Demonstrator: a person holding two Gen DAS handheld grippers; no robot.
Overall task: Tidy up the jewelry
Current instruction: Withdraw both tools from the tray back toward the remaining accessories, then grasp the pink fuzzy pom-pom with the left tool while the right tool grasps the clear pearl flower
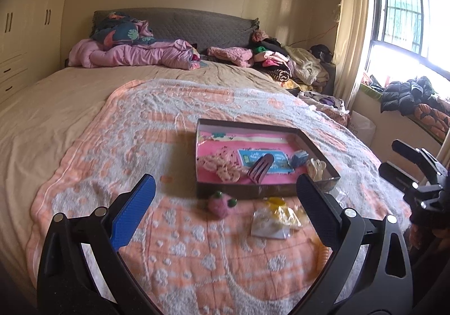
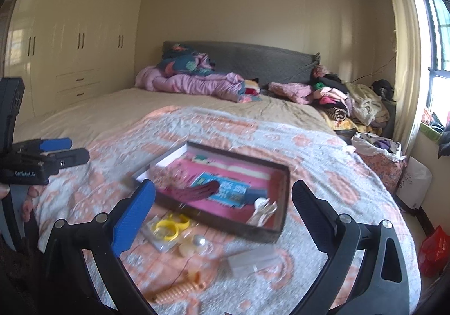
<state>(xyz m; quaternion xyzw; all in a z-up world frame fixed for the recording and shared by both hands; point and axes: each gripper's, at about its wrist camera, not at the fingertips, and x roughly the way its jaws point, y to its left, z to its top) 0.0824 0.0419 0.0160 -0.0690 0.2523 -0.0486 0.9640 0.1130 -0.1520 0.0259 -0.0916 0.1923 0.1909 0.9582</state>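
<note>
A shallow dark box [image 1: 253, 192] [image 2: 277, 233] with a pink lining sits on the blanket. It holds a pink scrunchie [image 1: 222, 164], a dark red comb clip [image 1: 261, 169] [image 2: 199, 190] and a pale clip [image 1: 316, 167] [image 2: 263, 212]. In front of it lie a pink fuzzy strawberry piece [image 1: 220, 204], yellow rings in a clear packet [image 2: 168, 228] [image 1: 277, 216], a pearl [image 2: 199, 242], a clear packet [image 2: 250, 260] and an orange spiral tie [image 2: 180, 291]. My left gripper [image 1: 225, 202] is open and empty above the strawberry piece. My right gripper [image 2: 222, 208] is open and empty over the box's near edge.
The orange and white blanket [image 1: 197, 258] covers a beige bed. Piled clothes [image 1: 281, 62] and pink bedding [image 1: 132, 53] lie by the headboard. The right gripper shows at the right edge of the left wrist view [image 1: 416, 174]; the left one at the left edge of the right wrist view [image 2: 42, 157].
</note>
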